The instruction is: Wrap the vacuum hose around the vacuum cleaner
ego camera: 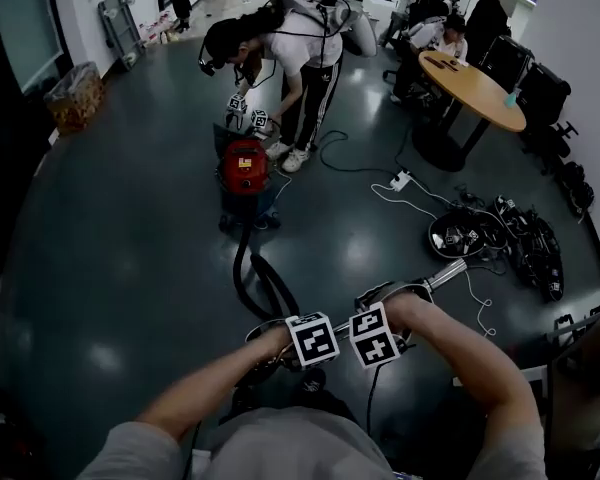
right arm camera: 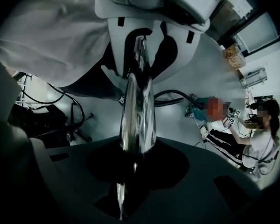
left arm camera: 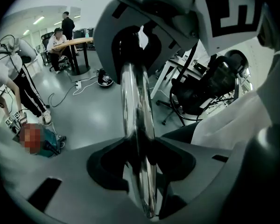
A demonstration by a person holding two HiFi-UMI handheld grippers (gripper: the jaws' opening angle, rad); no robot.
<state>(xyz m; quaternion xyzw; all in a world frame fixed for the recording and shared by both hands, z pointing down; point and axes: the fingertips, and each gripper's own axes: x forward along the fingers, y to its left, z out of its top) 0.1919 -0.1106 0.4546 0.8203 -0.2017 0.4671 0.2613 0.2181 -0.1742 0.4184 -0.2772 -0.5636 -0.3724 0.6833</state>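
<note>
Head view: finds left gripper (ego camera: 305,343) and right gripper (ego camera: 380,333) side by side low in frame, both on the chrome tube (ego camera: 442,276) running off to the right. Places the vacuum (ego camera: 244,166) well ahead on the floor, with the hose (ego camera: 248,278) trailing back from it in a loose loop toward the grippers, not yet wound on the body. Shows another person (ego camera: 300,58) bent over the vacuum, hands close to it. Left gripper view: shows jaws closed on the tube, pads pressing its sides, with the right gripper further along the same tube. Right gripper view: shows jaws likewise pinching the tube, with the left gripper beyond and hose and vacuum far off on the floor behind. Reads as an early step, with the tube end picked up and wrapping not begun. Calls next for carrying the tube to the vacuum and laying the slack round the body in turns, without kinking the loop. Needs care with the other person at the vacuum, right in the path. Notes also a power strip (ego camera: 400,180) and its cable on the floor to the right, a heap of bags (ego camera: 500,238) beyond, and a round table (ego camera: 480,93) with seated people, well clear.
</note>
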